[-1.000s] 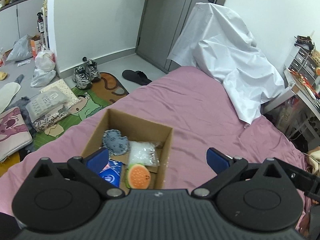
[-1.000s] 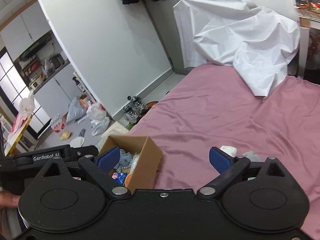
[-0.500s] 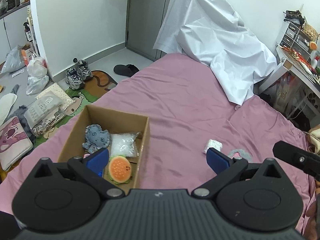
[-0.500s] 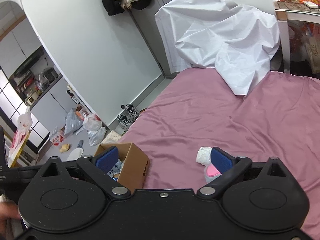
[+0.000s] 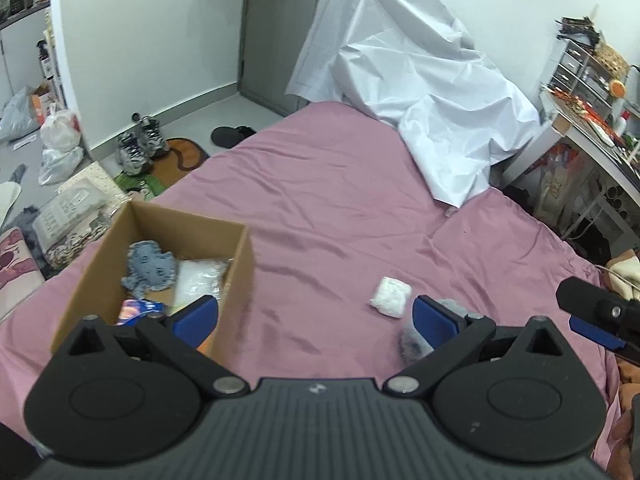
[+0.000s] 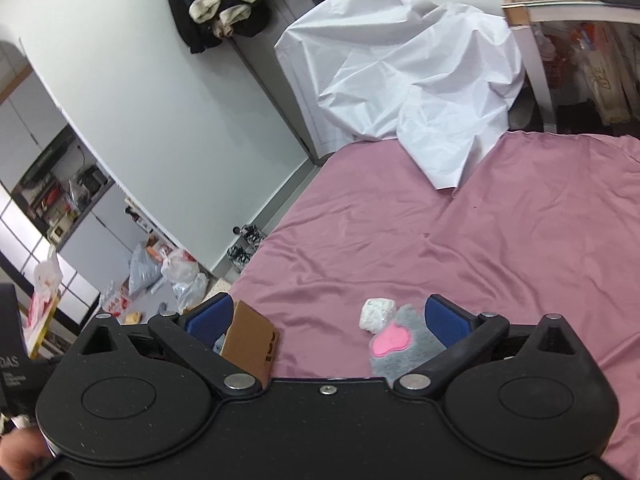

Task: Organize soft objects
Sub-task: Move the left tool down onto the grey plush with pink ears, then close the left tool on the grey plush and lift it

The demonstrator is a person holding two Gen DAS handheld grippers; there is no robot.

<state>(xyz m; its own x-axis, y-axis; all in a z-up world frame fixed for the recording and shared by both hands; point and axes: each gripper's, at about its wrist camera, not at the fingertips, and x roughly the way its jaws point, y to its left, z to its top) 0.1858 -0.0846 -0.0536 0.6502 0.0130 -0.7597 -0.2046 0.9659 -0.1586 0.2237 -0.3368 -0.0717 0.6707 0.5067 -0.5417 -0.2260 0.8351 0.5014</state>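
A cardboard box [image 5: 236, 256] is seen standing on the pink bed sheet [image 5: 340, 208] near the bed's left edge. Inside it a blue-grey plush toy [image 5: 150, 268] lies beside a clear plastic packet [image 5: 200, 280], with a blue item [image 5: 134, 310] partly hidden nearer the camera. To the right of the box, well apart from it, a small white bundle [image 5: 390, 296] lies on the sheet, and just beside it a grey fuzzy item [image 6: 404, 344] with a pink heart patch [image 6: 392, 338] is found. The left gripper [image 5: 316, 316] is held wide open above the sheet with nothing between its fingers [image 5: 198, 316]. The right gripper [image 6: 328, 320] is likewise spread wide and empty, its right finger [image 6: 448, 320] just over the grey item; contact cannot be judged. A crumpled white sheet [image 5: 420, 92] is draped at the far end of the bed.
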